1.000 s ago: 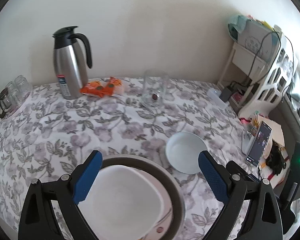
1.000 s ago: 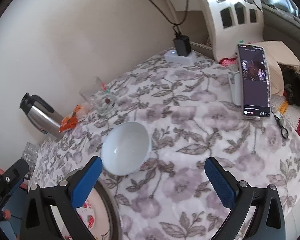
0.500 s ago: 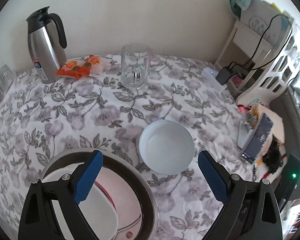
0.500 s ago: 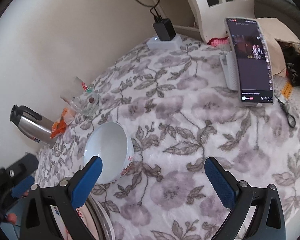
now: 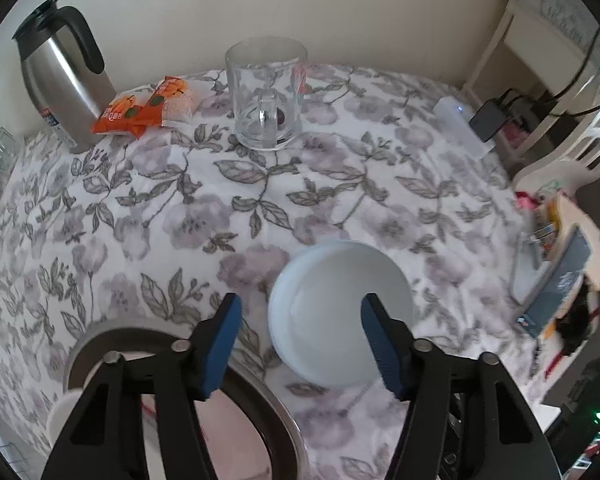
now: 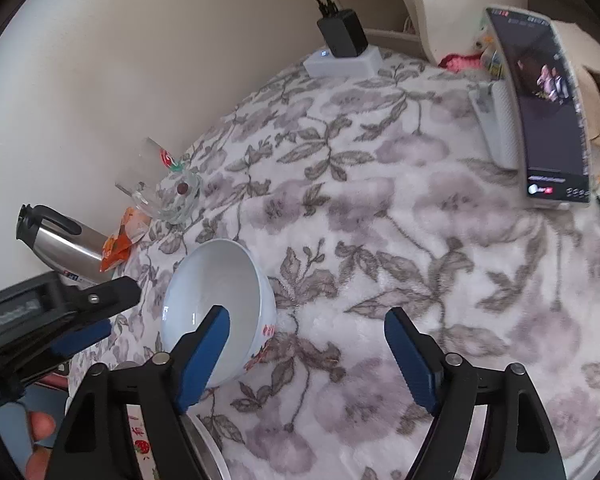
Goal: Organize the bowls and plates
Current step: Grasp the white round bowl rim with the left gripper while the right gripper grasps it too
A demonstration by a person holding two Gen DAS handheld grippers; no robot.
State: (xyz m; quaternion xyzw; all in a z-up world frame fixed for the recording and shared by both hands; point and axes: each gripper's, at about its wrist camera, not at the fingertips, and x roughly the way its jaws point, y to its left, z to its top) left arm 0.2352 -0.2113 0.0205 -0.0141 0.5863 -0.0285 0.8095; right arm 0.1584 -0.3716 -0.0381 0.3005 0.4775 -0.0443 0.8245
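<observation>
Likely risk: both claws, left claw (image 5: 300, 336) and right claw (image 6: 308, 352), spread, empty, converged on white bowl (image 5: 340, 312) at frame bottom; collision could tip bowl.

The bowl (image 5: 340, 316) is white with red marks outside; the tablecloth (image 5: 228, 200) is white with grey-purple flowers; the fingers' pads (image 5: 222, 346) are blue.
</observation>
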